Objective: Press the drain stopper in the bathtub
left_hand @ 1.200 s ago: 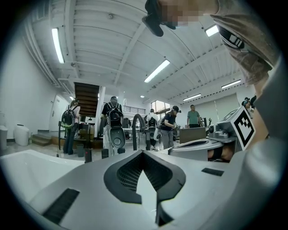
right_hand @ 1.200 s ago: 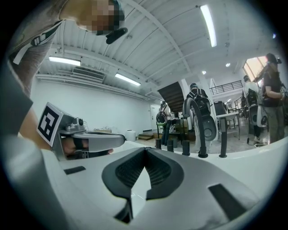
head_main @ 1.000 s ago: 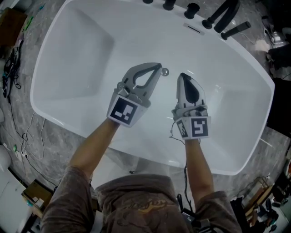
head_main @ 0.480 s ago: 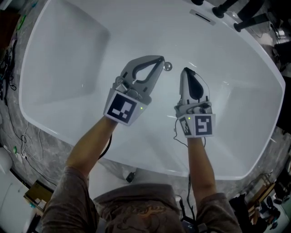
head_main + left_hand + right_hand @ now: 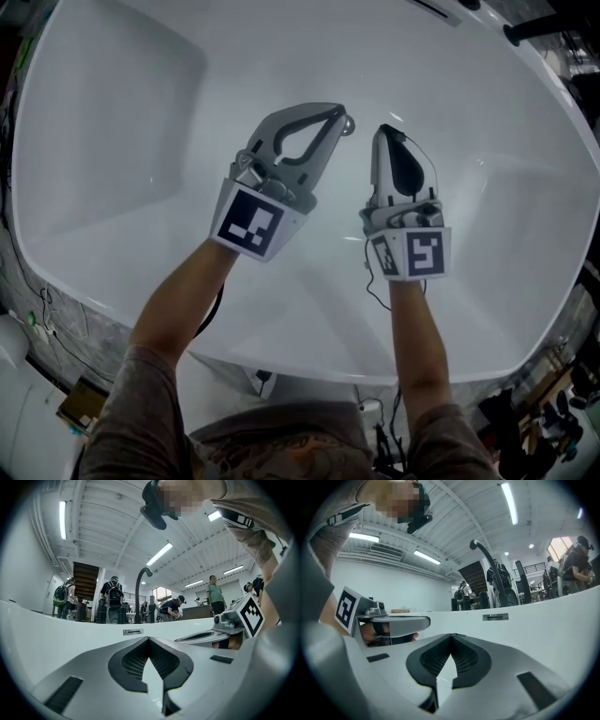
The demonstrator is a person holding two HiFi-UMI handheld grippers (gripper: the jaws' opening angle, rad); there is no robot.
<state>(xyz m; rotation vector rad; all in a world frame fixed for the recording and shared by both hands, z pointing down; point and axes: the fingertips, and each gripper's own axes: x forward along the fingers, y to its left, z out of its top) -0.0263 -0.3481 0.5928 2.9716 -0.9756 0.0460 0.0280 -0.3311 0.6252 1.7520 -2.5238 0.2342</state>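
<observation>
Left tongs (image 5: 333, 112) and right tongs (image 5: 383, 132), both pressed together and empty, hang over the bathtub (image 5: 122, 141) floor, drain stopper (image 5: 349, 125) just beside the left tips; an off-centre push could skid off its glossy cap.

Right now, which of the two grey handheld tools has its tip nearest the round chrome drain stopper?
The left grey tool: its closed tip sits right beside the round chrome drain stopper, while the right grey tool is clearly farther off.

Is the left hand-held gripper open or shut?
Shut: the left hand-held gripper shows its two tips meeting, nothing between them.
</observation>
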